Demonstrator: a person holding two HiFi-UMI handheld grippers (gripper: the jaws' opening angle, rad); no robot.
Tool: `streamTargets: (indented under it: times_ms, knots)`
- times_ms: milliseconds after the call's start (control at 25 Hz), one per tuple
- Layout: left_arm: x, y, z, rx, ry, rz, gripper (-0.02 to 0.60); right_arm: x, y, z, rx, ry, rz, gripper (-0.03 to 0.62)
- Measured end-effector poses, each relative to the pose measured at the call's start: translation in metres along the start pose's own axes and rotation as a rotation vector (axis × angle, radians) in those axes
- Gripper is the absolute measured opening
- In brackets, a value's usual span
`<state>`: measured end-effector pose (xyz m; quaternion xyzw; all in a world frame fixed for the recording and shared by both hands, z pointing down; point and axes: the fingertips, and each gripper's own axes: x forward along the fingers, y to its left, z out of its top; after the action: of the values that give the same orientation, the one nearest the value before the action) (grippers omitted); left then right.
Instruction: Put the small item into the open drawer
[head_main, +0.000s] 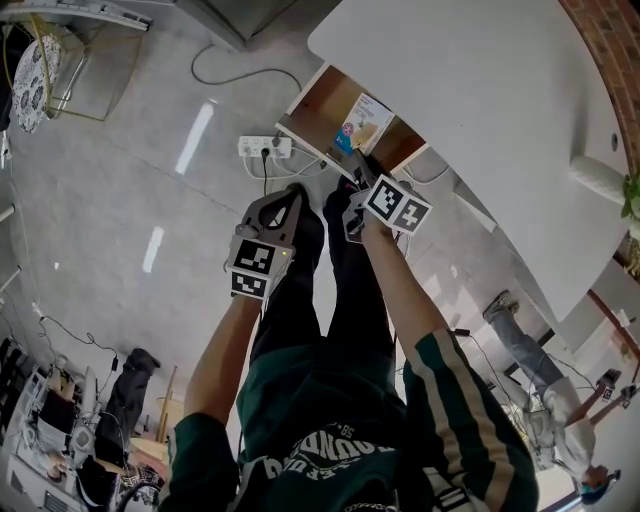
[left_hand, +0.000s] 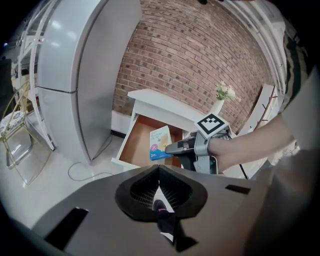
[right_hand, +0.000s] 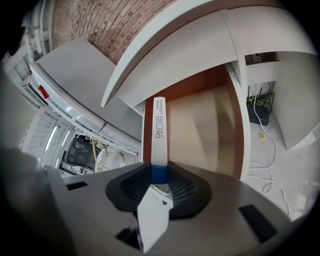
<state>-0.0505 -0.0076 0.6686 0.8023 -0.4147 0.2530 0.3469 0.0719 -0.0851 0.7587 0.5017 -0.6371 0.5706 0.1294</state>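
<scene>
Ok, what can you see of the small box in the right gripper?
The small box is flat cardboard by the look, cream-white with a blue band at one end and a pink round mark on its face. The right gripper is shut on the blue end, and the box juts out over the open drawer, touching nothing else visible.

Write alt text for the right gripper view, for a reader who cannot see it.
The right gripper clamps the blue end of a slim white box, seen edge-on, and points it toward an open drawer with a brown floor, under a white desk.
</scene>
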Motion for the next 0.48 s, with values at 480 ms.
streamTargets:
  times_ms: [480]
  knots:
    - [0.016,0.003,0.000,-0.025,-0.001,0.013,0.016,0.035,-0.009,0.026,-0.017,-0.005,-0.027,0.114]
